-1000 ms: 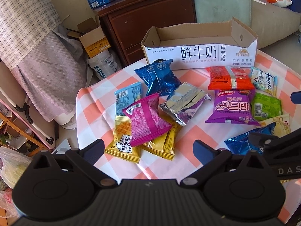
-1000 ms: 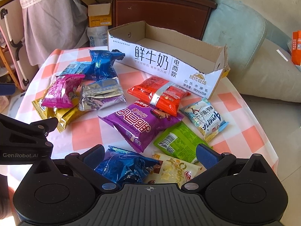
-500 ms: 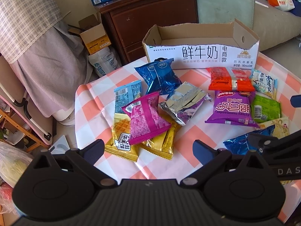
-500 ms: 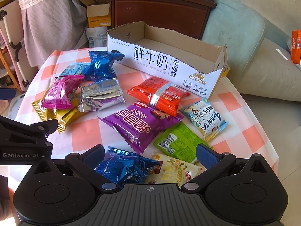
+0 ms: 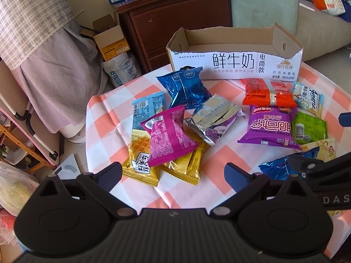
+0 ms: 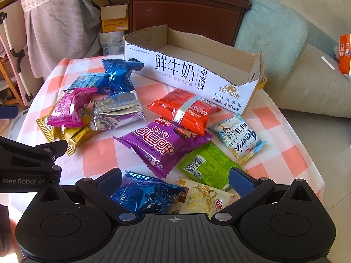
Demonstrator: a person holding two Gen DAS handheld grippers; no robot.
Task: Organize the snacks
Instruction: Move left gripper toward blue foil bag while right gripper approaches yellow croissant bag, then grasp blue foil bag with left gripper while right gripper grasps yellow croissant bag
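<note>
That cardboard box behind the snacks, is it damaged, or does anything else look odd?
Yes. The cardboard box has its top cut away, and the front wall's right end is torn to a jagged edge. It looks empty, while the packets lie scattered on the checked tablecloth, some overlapping: the magenta packet rests on the yellow ones.

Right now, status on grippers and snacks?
Left gripper open, right gripper open, both empty. Snacks on table; cardboard box empty. Nothing blocking.
</note>
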